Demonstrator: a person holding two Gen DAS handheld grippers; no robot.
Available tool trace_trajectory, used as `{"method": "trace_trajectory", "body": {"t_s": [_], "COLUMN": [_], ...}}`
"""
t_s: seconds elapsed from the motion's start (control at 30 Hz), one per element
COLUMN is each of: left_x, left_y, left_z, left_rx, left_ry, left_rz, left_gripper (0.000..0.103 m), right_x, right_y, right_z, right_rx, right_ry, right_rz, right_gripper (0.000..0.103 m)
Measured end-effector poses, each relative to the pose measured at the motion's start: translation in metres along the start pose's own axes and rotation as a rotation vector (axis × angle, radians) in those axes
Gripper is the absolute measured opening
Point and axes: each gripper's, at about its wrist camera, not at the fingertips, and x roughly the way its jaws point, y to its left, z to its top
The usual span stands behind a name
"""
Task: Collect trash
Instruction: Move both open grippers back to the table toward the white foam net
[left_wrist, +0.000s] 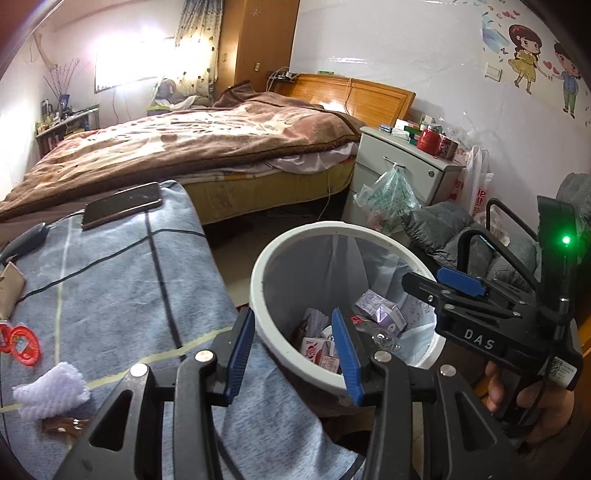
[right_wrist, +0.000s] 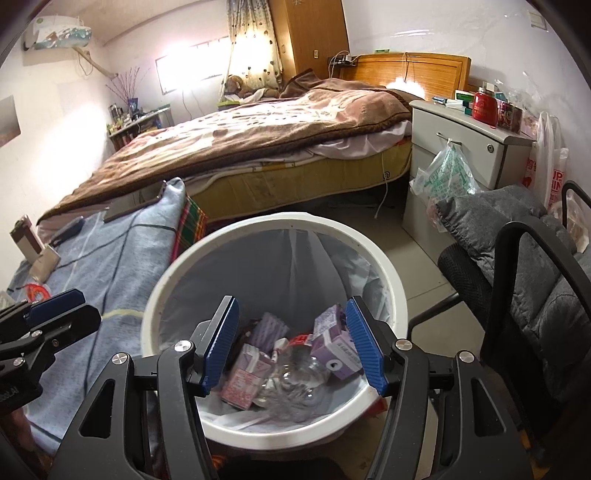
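Two claws: both empty, both parted wide.
Left claw (left_wrist: 293, 356): jaws spread, nothing between the blue pads; hovering at the seam between the blue checked cover (left_wrist: 122, 288) and the bin rim.
Right claw (right_wrist: 293, 347): jaws spread, nothing held; poised right over the bin mouth, pointing down into it.
Bin (left_wrist: 258, 280): white, round, lined with a grey bag; standing on the floor just beside the covered surface, touching or nearly touching its edge.
Bin contents: purple carton (right_wrist: 334, 345), pink carton (right_wrist: 245, 376), clear plastic bottle (right_wrist: 295, 380); liner sits well below the rim, plenty of room.
Remaining trash: crumpled white tissue (left_wrist: 51, 395), brown wrapper (left_wrist: 62, 424) just under it, red plastic scrap (left_wrist: 22, 345) further along; all on the cover, left of the left claw.
Not trash, probably: phone (left_wrist: 122, 205) and dark device with cable (left_wrist: 27, 236) at the far end.
Step in hand, as judged: release looks finished; next is left claw swinging to the tissue.
Doing it well: approach tissue from above, pads straddling the thickest fold, pinch tissue only and not the cover cloth.
Carry: lift clear before crossing, open only once fully inside the rim.
Risk: tissue is light and can cling to a pad; cable lies across the cover, avoid snagging.
Right claw: pull back from the mouth to leave the left a free path.
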Motion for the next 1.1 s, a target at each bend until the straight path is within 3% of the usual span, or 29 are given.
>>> {"method": "trace_trajectory", "body": {"t_s": [0.27,0.63,1.1], "left_x": [-0.024,-0.077,-0.123], "left_y": [0.027,0.092,0.173], "left_z": [-0.011,-0.035,-0.074], "left_rx": [-0.056,-0.139,-0.267], "left_ry": [-0.035,-0.103,-0.114], "left_rz": [0.026,0.169,0.305], "left_gripper": [0.046,0.053,0.055], "right_x": [-0.012,-0.011,-0.004], "right_y": [0.023,0.085,0.172], "right_z": [0.001,-0.006,-0.020], "right_rx": [-0.036,-0.165,-0.337], "right_ry": [-0.037,-0.035,0.007], "right_rz": [0.066,0.199,0.362], "right_gripper": [0.062,0.062,0.062]}}
